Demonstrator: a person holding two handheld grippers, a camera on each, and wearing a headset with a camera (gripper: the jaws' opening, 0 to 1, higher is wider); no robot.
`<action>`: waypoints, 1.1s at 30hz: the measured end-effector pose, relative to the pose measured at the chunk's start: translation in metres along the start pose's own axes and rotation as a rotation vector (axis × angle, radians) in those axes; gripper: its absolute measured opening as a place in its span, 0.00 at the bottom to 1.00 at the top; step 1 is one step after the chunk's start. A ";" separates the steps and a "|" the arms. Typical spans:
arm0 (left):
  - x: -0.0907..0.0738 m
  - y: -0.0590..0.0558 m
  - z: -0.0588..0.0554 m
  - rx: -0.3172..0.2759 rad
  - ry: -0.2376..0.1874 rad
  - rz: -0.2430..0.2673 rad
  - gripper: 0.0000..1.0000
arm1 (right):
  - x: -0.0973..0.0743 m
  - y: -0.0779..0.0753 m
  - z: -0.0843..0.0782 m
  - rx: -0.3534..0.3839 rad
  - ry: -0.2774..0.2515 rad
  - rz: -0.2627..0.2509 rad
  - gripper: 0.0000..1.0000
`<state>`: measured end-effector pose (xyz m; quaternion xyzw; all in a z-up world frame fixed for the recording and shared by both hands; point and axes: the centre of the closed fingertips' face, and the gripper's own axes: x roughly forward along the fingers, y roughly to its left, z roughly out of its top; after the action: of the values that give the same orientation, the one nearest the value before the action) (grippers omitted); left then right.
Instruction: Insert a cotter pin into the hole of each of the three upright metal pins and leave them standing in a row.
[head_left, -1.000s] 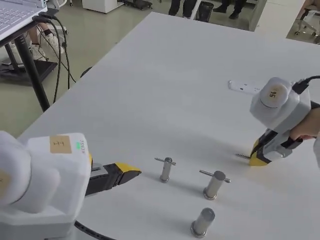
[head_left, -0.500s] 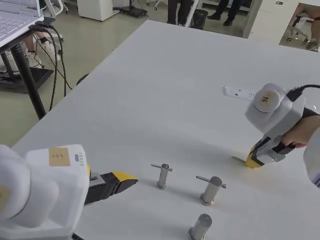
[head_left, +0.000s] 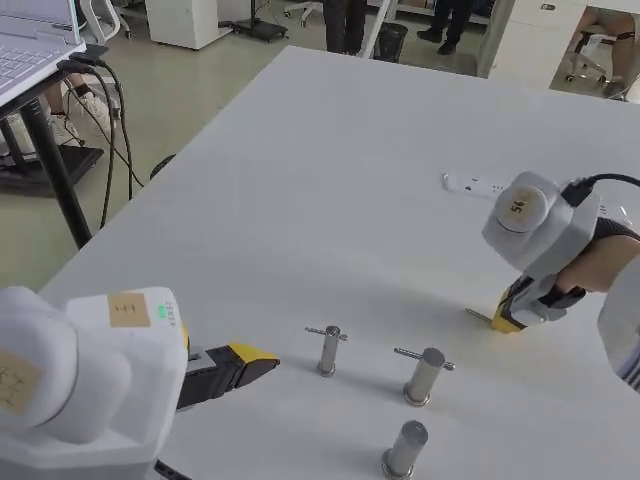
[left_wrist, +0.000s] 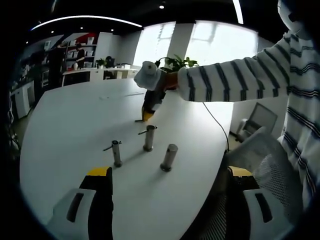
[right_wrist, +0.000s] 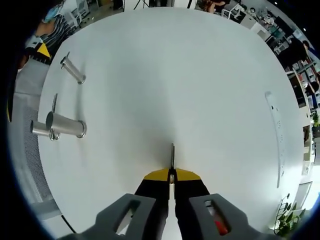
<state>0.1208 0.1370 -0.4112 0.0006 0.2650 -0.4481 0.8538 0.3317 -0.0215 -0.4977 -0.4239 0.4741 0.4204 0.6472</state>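
On white table (head_left: 330, 150), near the front edge, 3 metal pins stand upright. 2 are done: left pin (head_left: 329, 350) and middle pin (head_left: 425, 375) each have a cotter through the top hole. 3rd pin (head_left: 405, 447), nearest the person, is bare. So about 2 of 3 finished. Left to do: the last insertion, and probably lining up, since the 3 look more like a triangle than a row.

Right gripper (right_wrist: 171, 176) jaws together, clamped on the last cotter pin (right_wrist: 172, 152), tip low at the table surface, well apart from the 3rd pin. Left gripper (left_wrist: 170, 175) jaws wide apart, holding nothing, pointed at the pins.

Around: white strip (head_left: 470, 184) beyond the right gripper, laptop (head_left: 30, 40) and cables (head_left: 110, 90) off the table's far-left side. Nothing lies between cotter pin and 3rd pin. The middle pin's cotter sticks out close to that path and could get bumped.
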 end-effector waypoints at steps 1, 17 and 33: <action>0.000 0.000 0.000 -0.002 -0.001 0.000 0.93 | -0.001 0.002 -0.001 -0.002 0.002 -0.001 0.00; 0.001 -0.004 -0.003 0.010 0.023 -0.015 0.91 | -0.046 0.023 0.003 -0.027 -0.089 -0.025 0.00; 0.004 -0.004 0.005 0.025 0.021 -0.034 0.91 | -0.102 0.050 0.014 -0.010 -0.270 -0.129 0.00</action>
<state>0.1214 0.1302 -0.4080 0.0112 0.2682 -0.4656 0.8433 0.2681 -0.0090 -0.4039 -0.3965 0.3521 0.4334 0.7287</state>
